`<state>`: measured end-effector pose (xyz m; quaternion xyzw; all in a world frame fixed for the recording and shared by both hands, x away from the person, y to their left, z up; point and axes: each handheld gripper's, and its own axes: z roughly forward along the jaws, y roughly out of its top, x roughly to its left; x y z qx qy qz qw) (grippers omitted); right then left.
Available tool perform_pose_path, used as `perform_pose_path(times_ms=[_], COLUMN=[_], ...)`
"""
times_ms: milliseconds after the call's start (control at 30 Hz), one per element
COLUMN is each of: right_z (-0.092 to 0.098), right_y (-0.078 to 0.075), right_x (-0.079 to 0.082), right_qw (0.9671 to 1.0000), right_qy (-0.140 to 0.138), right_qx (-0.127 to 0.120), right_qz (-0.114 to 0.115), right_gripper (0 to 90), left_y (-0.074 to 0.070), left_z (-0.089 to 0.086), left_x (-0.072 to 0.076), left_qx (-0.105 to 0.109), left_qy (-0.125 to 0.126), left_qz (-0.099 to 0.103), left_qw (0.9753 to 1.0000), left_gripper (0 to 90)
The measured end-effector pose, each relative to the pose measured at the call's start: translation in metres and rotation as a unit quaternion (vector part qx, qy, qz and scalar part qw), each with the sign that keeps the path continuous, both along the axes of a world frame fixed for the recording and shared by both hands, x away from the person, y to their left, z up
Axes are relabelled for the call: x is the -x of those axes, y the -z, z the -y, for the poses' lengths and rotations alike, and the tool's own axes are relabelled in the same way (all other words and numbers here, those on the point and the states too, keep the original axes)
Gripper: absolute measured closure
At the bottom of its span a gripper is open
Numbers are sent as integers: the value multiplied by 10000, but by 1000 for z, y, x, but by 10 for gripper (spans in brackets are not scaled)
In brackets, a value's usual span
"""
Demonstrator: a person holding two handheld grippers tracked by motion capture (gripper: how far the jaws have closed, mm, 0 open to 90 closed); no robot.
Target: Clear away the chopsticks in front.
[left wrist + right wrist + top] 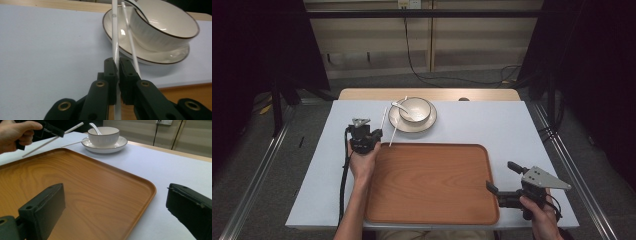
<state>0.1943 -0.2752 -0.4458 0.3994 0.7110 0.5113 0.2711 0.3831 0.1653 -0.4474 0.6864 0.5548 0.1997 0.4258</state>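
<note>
Two claws in frame. Left claw (378, 133) has its jaws pinched nearly together on one thin white plastic chopstick (115, 37); in the left gripper view the stick runs up between the jaws and past them, its far end reaching over the rim of the plate ahead. Second white chopstick (130, 37) sits just right of the gripped one, outside the jaws, slanting up toward the bowl; cannot tell whether it touches the right jaw.

Ahead of the left claw and slightly to its right: round cream ceramic bowl with a dark rim (414, 109), standing on a matching cream saucer plate (428, 123). White ceramic spoon (95, 127) rests in the bowl, handle leaning out over the rim.

Right claw (501, 178) has its jaws spread wide, nothing between them. It sits low at the near right corner of the rectangular brown wooden tray with rounded corners (432, 180); left jaw over the tray surface, right jaw over the white counter (492, 122) beside it. Tray surface is bare wood grain.

Left hand (362, 162) hovers at the tray's left edge, near its far corner. The two claws are well apart, tray between them.
</note>
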Motion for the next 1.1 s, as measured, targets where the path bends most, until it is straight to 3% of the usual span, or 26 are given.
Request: perform_pose_path(times_ms=[33,167,300,567,867,900,1000,1100], right_z=[0,-1,-2,-2,-2,-3,-3,-3], right_y=[0,0,1,1,1,1,1,1], right_x=[0,1,2,2,3,3,3,3], right_qw=[10000,9999,9998,9996,9995,9995,9994,9994], right_qy=[-11,-88,-155,-216,-284,-268,-302,-311], right_qx=[-6,-2,45,50,35,23,20,30], right_qz=[20,103,80,147,145,135,136,168], right_gripper=[21,21,22,23,23,23,23,23], left_y=[1,-1,-3,-3,3,4,4,4], left_z=[0,-1,1,5,11,12,13,12], left_x=[3,14,26,42,59,64,72,76], left_qx=[58,59,-83,-14,-125,-26,-94,13], left_qy=[51,37,57,141,52,79,66,10], left_qz=[-67,12,27,23,-106,-148,-153,-163], left_qw=[9999,10000,9999,9999,9999,9999,9998,9999], left_gripper=[854,854,854,854,854,854,854,854])
